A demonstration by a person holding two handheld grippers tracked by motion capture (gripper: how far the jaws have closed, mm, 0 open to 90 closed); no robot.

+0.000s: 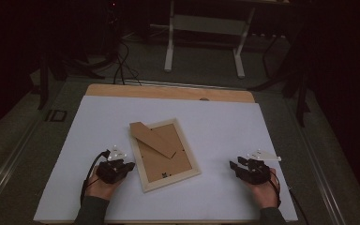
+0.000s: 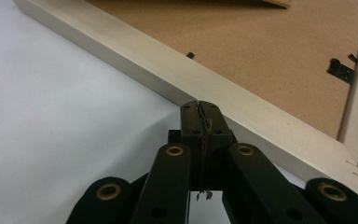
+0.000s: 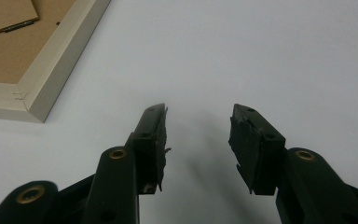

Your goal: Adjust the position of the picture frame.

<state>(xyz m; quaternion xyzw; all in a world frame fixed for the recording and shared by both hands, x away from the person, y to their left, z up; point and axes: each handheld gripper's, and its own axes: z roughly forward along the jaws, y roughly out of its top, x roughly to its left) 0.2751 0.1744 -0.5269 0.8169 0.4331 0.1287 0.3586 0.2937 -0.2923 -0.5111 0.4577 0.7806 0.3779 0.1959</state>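
- A picture frame (image 1: pixel 165 156) is laid face down on a white, matte sheet (image 1: pixel 225 122), tilted a little against the sheet's edges; every place below is given relative to this frame.
- Its border is made of pale, smooth, flat-faced moulding with mitred corners (a joint line is seen in the right gripper view), and its back is closed with a brown fibreboard panel (image 2: pixel 242 42) of fine, dull grain.
- A stand flap (image 1: pixel 153 137) of the same brown board, long with an angled end, is set across the upper part of the backing.
- Small black metal tabs (image 2: pixel 340 71) are fixed along the inner edge of the moulding.
- The left gripper (image 1: pixel 130 166) is held just beside the frame's left rail near its lower corner; its black jaws are pressed together with nothing between them, the tips touching or almost touching the rail.
- The right gripper (image 1: pixel 233 166) is held well apart from the frame, to its right, over bare sheet; its jaws are spread, and the worn, ragged pads (image 3: pixel 161 135) are seen with nothing between them.
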